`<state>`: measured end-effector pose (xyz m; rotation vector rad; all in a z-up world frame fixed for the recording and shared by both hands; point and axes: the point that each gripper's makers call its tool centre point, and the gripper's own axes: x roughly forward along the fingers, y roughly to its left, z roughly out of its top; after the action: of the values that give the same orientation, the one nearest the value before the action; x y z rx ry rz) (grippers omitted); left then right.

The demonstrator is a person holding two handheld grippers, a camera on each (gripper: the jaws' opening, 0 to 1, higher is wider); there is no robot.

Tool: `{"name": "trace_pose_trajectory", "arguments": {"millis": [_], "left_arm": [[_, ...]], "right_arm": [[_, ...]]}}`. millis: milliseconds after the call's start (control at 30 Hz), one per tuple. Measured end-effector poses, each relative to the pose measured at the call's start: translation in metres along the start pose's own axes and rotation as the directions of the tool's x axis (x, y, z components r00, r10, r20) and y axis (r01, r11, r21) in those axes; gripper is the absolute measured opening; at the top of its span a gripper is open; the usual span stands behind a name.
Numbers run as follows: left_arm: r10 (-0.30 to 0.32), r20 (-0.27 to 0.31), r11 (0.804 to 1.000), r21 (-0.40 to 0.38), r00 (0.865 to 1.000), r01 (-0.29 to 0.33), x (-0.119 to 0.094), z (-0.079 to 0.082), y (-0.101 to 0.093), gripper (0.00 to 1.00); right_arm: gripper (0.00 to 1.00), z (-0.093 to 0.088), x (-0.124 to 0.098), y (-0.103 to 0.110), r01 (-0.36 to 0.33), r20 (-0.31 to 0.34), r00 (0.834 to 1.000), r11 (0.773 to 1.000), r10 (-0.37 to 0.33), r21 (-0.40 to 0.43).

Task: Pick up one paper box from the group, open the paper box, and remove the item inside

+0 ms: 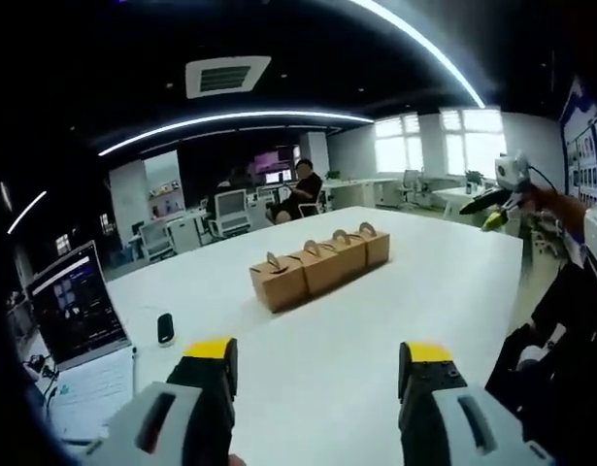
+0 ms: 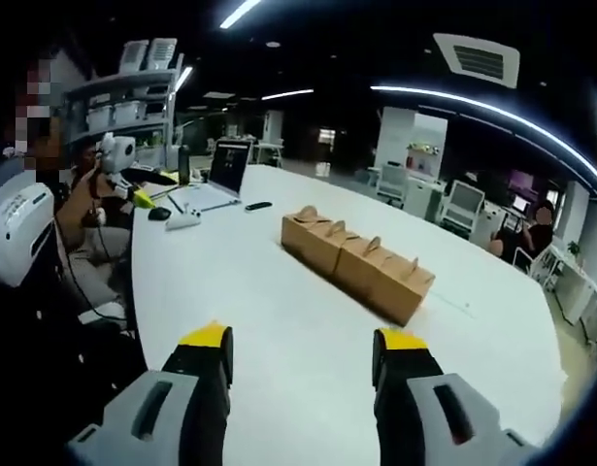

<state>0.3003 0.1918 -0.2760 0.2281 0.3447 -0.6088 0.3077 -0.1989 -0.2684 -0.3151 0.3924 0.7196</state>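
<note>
Several brown paper boxes [image 1: 322, 260] with loop handles stand closed in a row, touching each other, in the middle of a white table [image 1: 376, 320]. In the left gripper view my left gripper [image 1: 317, 357] is open and holds nothing, well short of the row. My right gripper [image 1: 500, 199] is in a hand at the far right, off the table's edge. The right gripper view has the same row of boxes [image 2: 356, 257] ahead. My right gripper [image 2: 303, 351] is open and holds nothing above the table [image 2: 279, 320]. The left gripper [image 2: 128, 180] hangs at the left.
An open laptop [image 1: 75, 309] and a small black object [image 1: 166, 328] lie at the table's left end. The right gripper view has the laptop [image 2: 226, 167], a black object [image 2: 258, 206] and a mouse [image 2: 159, 214] there. A person [image 1: 304, 187] sits at a far desk.
</note>
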Motion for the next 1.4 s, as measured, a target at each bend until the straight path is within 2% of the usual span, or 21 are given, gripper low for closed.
{"name": "trace_pose_trajectory", "arguments": {"millis": [200,367,633,800,867,967,1100,1400], "left_arm": [[-0.007,-0.002,1.0,-0.005,1.0,0.007,0.003,-0.003,-0.002,0.67],[-0.009,0.005,1.0,-0.005,1.0,0.009,0.003,-0.004,-0.004,0.67],[-0.008,0.02,1.0,-0.026,1.0,0.009,-0.002,-0.011,-0.008,0.67],[-0.007,0.017,0.999,-0.044,1.0,0.008,-0.006,-0.023,-0.011,0.67],[-0.012,0.021,0.998,-0.054,1.0,0.013,-0.007,-0.027,-0.012,0.67],[-0.018,0.02,0.998,-0.064,1.0,0.02,-0.006,-0.032,-0.013,0.67],[-0.026,0.019,0.997,-0.074,0.999,0.027,-0.005,-0.039,-0.017,0.66],[-0.009,0.013,0.997,-0.081,1.0,0.01,-0.01,-0.056,-0.021,0.66]], "right_arm": [[0.56,0.013,0.018,0.0,-0.027,0.013,1.0,1.0,0.027,-0.011],[0.52,0.035,0.039,0.005,-0.058,0.051,0.997,0.998,0.059,-0.025],[0.48,0.071,0.096,0.009,-0.1,0.067,0.993,0.995,0.102,-0.024],[0.45,0.083,0.136,0.006,-0.101,0.046,0.994,0.995,0.1,0.004],[0.44,0.087,0.158,-0.004,-0.048,0.023,0.999,0.998,0.047,0.03],[0.43,0.09,0.186,-0.011,-0.015,-0.009,1.0,0.999,0.015,0.033],[0.41,0.097,0.22,-0.02,0.021,-0.014,1.0,0.997,-0.02,0.079],[0.37,0.091,0.288,-0.042,0.096,-0.098,0.992,0.985,-0.082,0.142]]}}
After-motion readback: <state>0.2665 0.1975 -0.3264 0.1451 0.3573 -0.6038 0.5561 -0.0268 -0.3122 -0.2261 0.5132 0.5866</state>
